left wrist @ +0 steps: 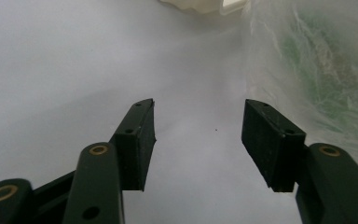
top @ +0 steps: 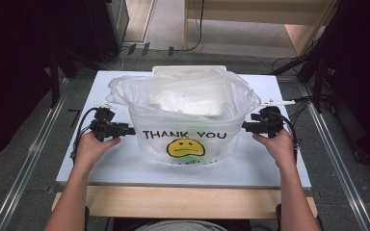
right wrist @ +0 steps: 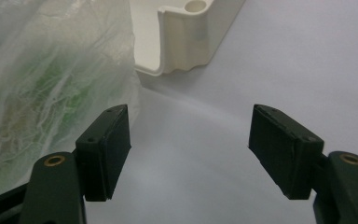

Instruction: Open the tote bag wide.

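nearest me a pale wooden edge runs along the front of the white tabletop [top: 125, 166], and my forearms come up over it. my left tongs [top: 131, 130] sit just beside the left side of the plastic bag [top: 188, 115], jaws spread wide with nothing but bare white surface between them; in the left gripper view the crinkled film lies just outside one jaw. my right tongs [top: 244, 127] are at the bag's right side, equally wide apart and holding nothing.

the bag stands open at the middle of the tabletop, printed "thank you" over a yellow frowning face; a line of print below is cut off by the folds. something white and hazy lies inside, too blurred through the film to name. behind it a cream plastic container [right wrist: 182, 42] shows, mostly hidden.

beyond, grey floor, metal rails, trailing cables, and dark corners i can't make out.
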{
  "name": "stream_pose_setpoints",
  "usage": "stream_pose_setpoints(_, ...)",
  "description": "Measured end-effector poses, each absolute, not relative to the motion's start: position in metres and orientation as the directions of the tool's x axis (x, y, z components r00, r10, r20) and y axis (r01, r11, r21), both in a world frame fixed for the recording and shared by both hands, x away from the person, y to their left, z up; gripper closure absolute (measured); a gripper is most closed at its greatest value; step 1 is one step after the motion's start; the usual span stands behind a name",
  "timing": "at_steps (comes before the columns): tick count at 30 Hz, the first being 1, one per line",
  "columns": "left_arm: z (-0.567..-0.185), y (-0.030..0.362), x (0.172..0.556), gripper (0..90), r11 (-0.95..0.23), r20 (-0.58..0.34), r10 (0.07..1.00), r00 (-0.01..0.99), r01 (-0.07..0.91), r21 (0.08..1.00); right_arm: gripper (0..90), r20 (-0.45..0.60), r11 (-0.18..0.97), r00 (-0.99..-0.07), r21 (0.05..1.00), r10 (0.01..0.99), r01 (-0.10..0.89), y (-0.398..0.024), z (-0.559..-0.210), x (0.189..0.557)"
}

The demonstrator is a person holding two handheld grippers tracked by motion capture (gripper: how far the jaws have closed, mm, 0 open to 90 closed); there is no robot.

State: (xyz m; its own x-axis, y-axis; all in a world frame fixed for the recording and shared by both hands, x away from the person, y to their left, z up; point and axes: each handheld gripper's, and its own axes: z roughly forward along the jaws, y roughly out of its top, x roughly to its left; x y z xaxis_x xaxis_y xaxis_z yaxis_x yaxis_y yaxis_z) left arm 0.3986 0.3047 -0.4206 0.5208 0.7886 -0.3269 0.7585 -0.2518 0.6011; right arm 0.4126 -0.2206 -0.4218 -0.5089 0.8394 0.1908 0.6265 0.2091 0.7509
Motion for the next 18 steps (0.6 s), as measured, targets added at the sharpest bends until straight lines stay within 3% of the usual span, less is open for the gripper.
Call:
stream_pose_setpoints(8, -0.4174, 0.3044, 0.3984, 38.2, -0.254, -0.341, 0.771, 0.538, 0.751, 0.610, 31.7, 0.185, 0.226, -0.509, 0.735, 0.841, 0.639, -0.2168, -0.4212, 0.4132)
stream_pose_setpoints(18, -0.4116, 0.3010, 0.3986, 44.7, -0.269, -0.317, 0.777, 0.544, 0.742, 0.614, 31.2, 0.179, 0.223, -0.511, 0.746, 0.841, 0.628, -0.2158, -0.4123, 0.4094)
